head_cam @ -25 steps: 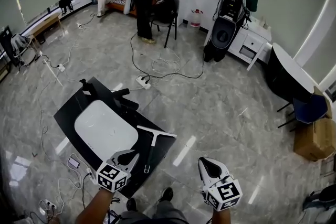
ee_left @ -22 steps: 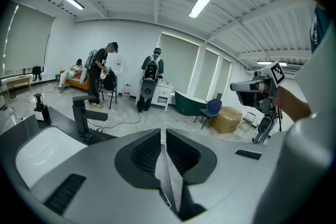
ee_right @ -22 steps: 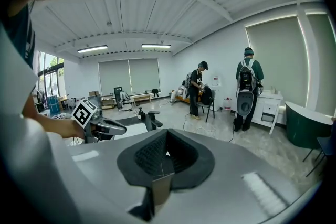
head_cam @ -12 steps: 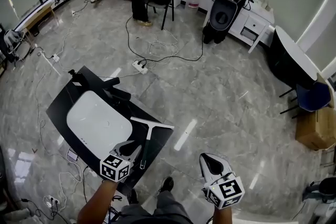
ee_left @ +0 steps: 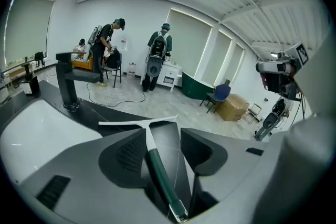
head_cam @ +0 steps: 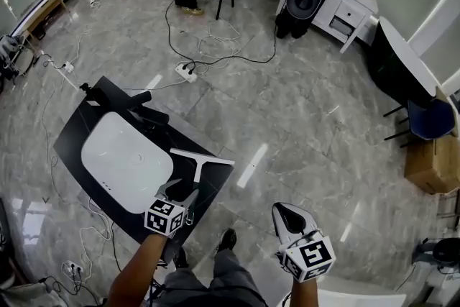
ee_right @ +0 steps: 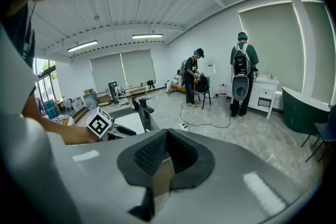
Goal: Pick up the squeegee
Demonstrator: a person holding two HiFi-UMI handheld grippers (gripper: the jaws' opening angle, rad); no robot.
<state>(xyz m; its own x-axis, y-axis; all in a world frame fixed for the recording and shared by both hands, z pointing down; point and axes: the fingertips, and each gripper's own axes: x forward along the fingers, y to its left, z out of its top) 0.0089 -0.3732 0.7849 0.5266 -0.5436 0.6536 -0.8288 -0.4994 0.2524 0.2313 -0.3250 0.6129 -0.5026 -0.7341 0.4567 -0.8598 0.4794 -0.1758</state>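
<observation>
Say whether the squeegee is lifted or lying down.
Lying down: the squeegee rests flat on the black countertop, beside the white basin.

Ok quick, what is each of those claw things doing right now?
Left gripper: open, jaws just opening, squeegee between them, ungripped.
Right gripper: shut, empty.

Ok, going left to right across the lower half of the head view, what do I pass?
White basin → squeegee → right gripper → cardboard box. The left gripper overlaps the squeegee, so it is left out.
</observation>
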